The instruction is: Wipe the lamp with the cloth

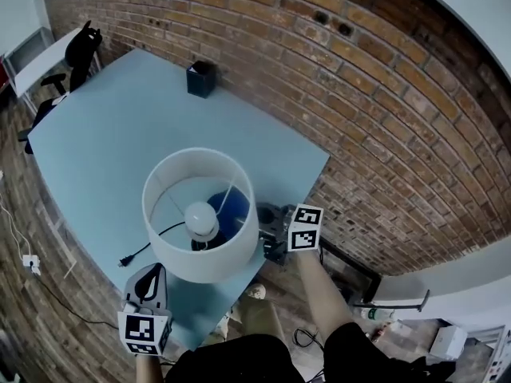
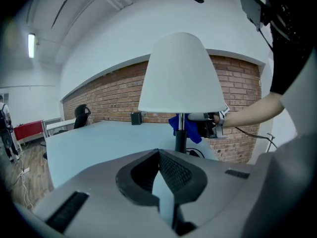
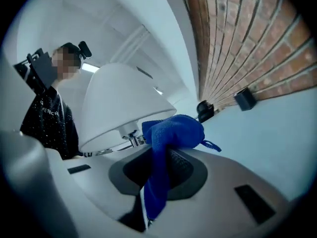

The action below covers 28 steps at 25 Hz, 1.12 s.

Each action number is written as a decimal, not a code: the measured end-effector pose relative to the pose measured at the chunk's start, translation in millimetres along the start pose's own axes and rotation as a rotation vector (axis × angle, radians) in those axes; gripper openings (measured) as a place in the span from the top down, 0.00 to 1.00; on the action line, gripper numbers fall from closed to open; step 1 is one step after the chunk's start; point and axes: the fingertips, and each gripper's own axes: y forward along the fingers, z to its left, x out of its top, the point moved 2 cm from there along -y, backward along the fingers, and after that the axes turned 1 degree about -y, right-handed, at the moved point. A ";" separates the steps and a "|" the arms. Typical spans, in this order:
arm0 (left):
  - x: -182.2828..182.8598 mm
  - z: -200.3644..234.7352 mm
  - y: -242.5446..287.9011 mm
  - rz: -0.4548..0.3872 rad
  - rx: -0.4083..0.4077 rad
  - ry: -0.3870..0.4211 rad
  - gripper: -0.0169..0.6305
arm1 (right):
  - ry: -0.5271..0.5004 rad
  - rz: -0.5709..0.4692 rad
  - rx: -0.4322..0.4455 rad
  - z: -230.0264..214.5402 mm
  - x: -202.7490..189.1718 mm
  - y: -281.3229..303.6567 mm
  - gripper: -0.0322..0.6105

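- Blue cloth (image 3: 171, 133) is clamped in the right gripper (image 3: 158, 182). Its jaws are closed on a hanging fold, which leaves a bunched wad forward as the wiping face.
- Lamp (image 1: 209, 263) stands near the edge of the table (image 1: 112, 134) closest to the person, with its cord (image 1: 148, 246) trailing left.
- Right gripper reaches under the white shade (image 2: 181, 73) from the side and places the wad beside the stem (image 2: 181, 142), probably to clean that part. Contact cannot be confirmed.
- Left gripper (image 2: 159, 175) hangs low at the table edge, apart from the lamp. Its jaws are together, or nearly so, and hold nothing. It is probably kept in reserve to steady the lamp.
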 end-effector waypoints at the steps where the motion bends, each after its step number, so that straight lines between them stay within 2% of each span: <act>1: -0.9 0.6 1.9 0.008 0.005 0.001 0.96 | 0.019 0.015 0.052 -1.7 -0.7 7.6 0.85; 4: -3.5 2.5 6.9 0.031 0.018 0.001 0.96 | 0.069 0.079 0.172 -5.4 -10.2 27.2 0.85; 7: -2.4 5.1 11.2 0.041 0.033 0.001 0.96 | 0.077 0.234 0.239 -7.0 -32.2 41.7 0.85; 9: 1.1 7.1 14.7 0.037 0.042 -0.002 0.96 | 0.025 0.395 0.202 -16.6 -52.0 46.6 0.85; 11: 3.4 7.0 18.4 0.031 0.045 -0.007 0.96 | -0.055 0.559 0.121 -31.0 -73.2 43.6 0.85; 13: 4.4 8.0 21.1 0.028 0.049 -0.011 0.96 | -0.084 0.622 0.046 -43.3 -81.8 38.6 0.85; 15: 5.5 9.5 21.9 0.026 0.052 -0.012 0.96 | -0.066 0.584 0.000 -48.5 -76.9 33.6 0.85; 19: 8.9 9.7 23.1 0.014 0.041 -0.008 0.96 | -0.076 0.427 -0.108 -38.8 -50.0 6.2 0.85; 22: 10.3 12.9 23.2 -0.009 0.034 -0.013 0.96 | -0.110 0.261 -0.265 -25.8 -22.6 -29.8 0.85; 25: 9.7 13.9 15.5 -0.031 0.022 -0.032 0.96 | -0.152 0.053 -0.440 2.8 7.2 -71.1 0.85; 28: 12.0 14.6 7.2 -0.058 0.006 -0.037 0.96 | -0.265 -0.098 -0.585 46.1 34.6 -99.1 0.85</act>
